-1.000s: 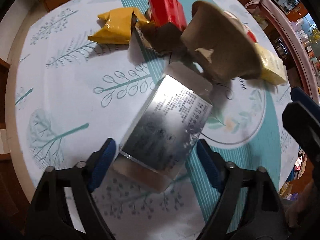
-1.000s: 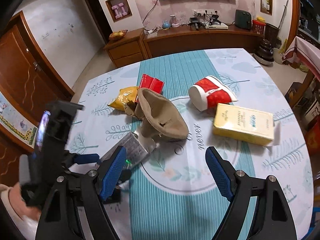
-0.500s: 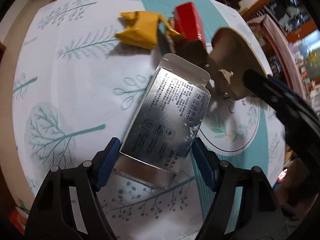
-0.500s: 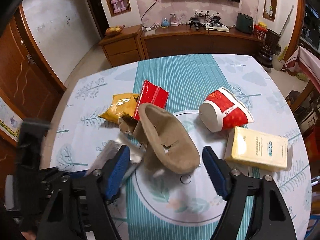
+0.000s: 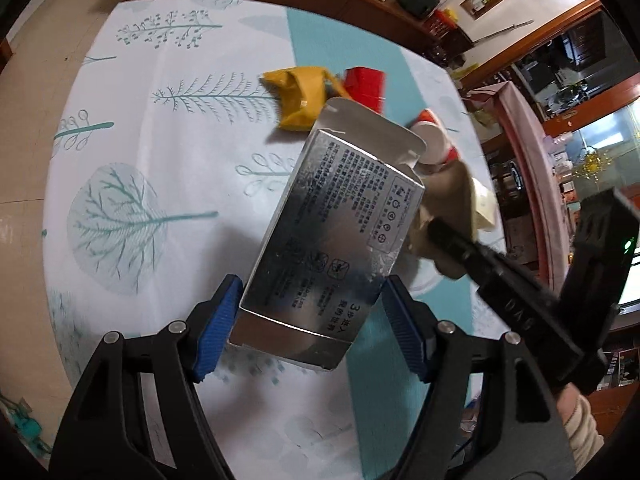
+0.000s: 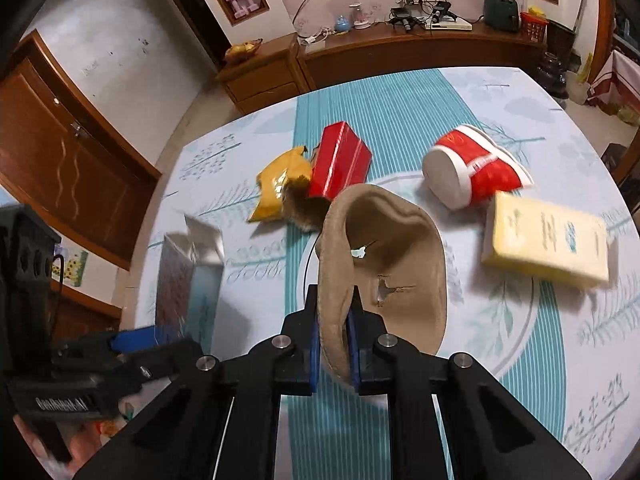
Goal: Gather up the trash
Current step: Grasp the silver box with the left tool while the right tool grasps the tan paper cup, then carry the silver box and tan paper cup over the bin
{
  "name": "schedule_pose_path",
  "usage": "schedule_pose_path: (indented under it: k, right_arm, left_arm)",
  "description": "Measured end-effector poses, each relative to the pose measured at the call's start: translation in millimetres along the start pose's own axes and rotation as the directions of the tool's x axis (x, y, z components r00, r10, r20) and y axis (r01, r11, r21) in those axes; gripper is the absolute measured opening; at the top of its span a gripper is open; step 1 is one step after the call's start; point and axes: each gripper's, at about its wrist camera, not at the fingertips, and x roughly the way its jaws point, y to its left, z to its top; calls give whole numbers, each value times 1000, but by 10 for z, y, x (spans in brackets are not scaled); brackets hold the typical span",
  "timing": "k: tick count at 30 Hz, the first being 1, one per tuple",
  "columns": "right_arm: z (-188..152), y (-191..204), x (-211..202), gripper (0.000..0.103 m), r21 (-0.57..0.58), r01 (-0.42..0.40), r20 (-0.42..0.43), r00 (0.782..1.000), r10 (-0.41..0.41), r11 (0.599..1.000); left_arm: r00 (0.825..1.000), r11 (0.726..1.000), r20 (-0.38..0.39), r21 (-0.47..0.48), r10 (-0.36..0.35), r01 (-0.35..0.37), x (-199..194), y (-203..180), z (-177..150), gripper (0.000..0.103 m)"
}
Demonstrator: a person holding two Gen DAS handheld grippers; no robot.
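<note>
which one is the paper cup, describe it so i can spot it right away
On the round table with the leaf-print cloth, look at the far right side of the litter. The paper cup lies tipped on its side beside the pale yellow box; it alone is round, red with a white rim.

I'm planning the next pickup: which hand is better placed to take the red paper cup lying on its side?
Neither is free. The right gripper is closing on the brown paper bowl; the left gripper holds the silver box. The red paper cup lies right.

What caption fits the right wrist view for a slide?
Right gripper closing on a torn brown paper bowl above the table; red cup and yellow box behind.
</note>
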Motion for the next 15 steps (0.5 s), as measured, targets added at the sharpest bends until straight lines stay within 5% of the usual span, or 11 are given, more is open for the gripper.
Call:
schedule_pose_path:
  k: [7, 15]
  right_arm:
    - [-543, -212, -599, 11, 65, -66, 27, 998, 64, 996]
    - [-1331, -491, -1441, 11, 51, -143, 50, 989, 140, 988]
  left_arm:
    - [999, 1000, 39, 24, -9, 8, -363, -400, -413, 69]
    - [993, 999, 121, 43, 11, -17, -843, -1115, -1432, 69]
